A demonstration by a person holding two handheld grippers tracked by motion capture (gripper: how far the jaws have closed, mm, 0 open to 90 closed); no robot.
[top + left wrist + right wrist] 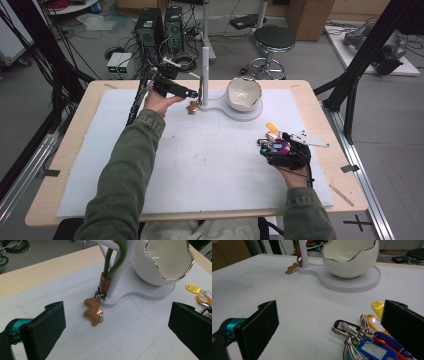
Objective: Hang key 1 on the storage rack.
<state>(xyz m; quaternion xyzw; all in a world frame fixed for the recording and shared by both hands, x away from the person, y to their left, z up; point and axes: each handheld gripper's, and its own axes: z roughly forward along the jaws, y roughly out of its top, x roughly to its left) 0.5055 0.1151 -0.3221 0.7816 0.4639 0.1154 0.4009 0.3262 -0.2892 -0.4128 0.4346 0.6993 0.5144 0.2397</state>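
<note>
A green strap (115, 260) hangs on the white stand's post (205, 75). Its brown animal-shaped charm (93, 311) (191, 107) rests on the mat by the stand's base (140, 293). My left gripper (192, 94) (116, 327) is just short of the charm, open, with nothing between its jaws. A white bowl with a silver rim (244, 93) (155, 265) (349, 260) sits on the stand's round plate. A bunch of coloured key tags (274, 139) (367, 340) lies on the mat at the right. My right gripper (272, 146) (329, 325) rests open over it, the tags lying loose by its right jaw.
A white mat (200, 160) covers the wooden table (60, 165). A yellow tag (193, 288) (378, 307) lies at the far edge of the bunch. Beyond the table stand a round stool (274, 39), computer towers (150, 27) and black frame posts (360, 55).
</note>
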